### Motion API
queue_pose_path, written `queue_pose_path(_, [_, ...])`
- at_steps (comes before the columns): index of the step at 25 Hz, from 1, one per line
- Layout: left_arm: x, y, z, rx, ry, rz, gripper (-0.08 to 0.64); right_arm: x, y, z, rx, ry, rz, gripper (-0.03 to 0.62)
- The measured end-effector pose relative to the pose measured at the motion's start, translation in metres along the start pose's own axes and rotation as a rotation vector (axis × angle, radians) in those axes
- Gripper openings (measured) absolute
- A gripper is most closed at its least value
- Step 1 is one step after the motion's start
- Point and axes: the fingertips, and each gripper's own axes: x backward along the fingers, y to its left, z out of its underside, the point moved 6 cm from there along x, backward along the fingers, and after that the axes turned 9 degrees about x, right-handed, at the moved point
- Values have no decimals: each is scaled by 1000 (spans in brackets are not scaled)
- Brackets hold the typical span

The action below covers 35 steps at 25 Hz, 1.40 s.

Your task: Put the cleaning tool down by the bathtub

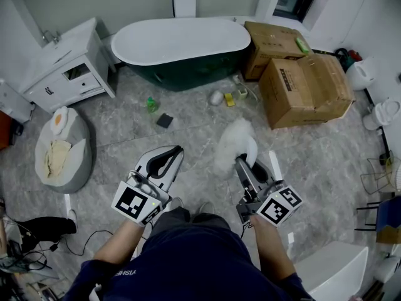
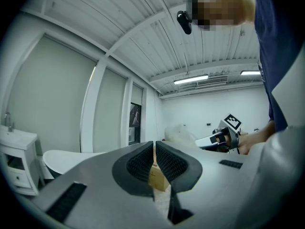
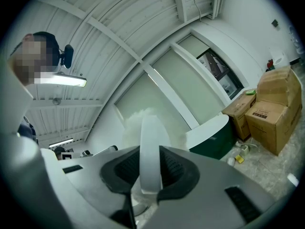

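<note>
The cleaning tool is a fluffy white duster [image 1: 233, 144] with a flat white handle [image 3: 151, 151]. My right gripper [image 1: 246, 163] is shut on that handle, and the fluffy head [image 3: 135, 125] sticks up beyond the jaws. The bathtub [image 1: 182, 42], white inside and dark green outside, stands across the room at the far wall and shows past the duster [image 3: 213, 135]. My left gripper [image 1: 168, 158] hangs beside the right one with its jaws together and nothing between the pads [image 2: 155, 144]. In the left gripper view the right gripper [image 2: 224, 135] and the duster [image 2: 180, 132] show at the right.
Two cardboard boxes [image 1: 301, 83] stand right of the tub. A white cabinet [image 1: 66, 64] is at the left, with a grey cushion [image 1: 62, 152] in front of it. A green bottle [image 1: 151, 104], a dark sponge [image 1: 165, 120] and small yellow items [image 1: 229, 98] lie on the tiled floor before the tub.
</note>
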Motion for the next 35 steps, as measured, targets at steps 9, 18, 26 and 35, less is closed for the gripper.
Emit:
queue_pose_path(9, [-8,-20,11,5,5,-28,41,17,-15,3,-11,16,-22,89])
queue_pose_path(18, [-15,-37,17,-3,7,-51,41,32,-31,-1,-1,24,-40,89])
queue_pose_path(26, [-27,-39,14,-16,1,-54,41,33,-44,-6,0,25,-47,89])
queue_pose_path(35, [-50,-22,11,-16,-9,-60,41,16,-65,-14,3,27,-48,89])
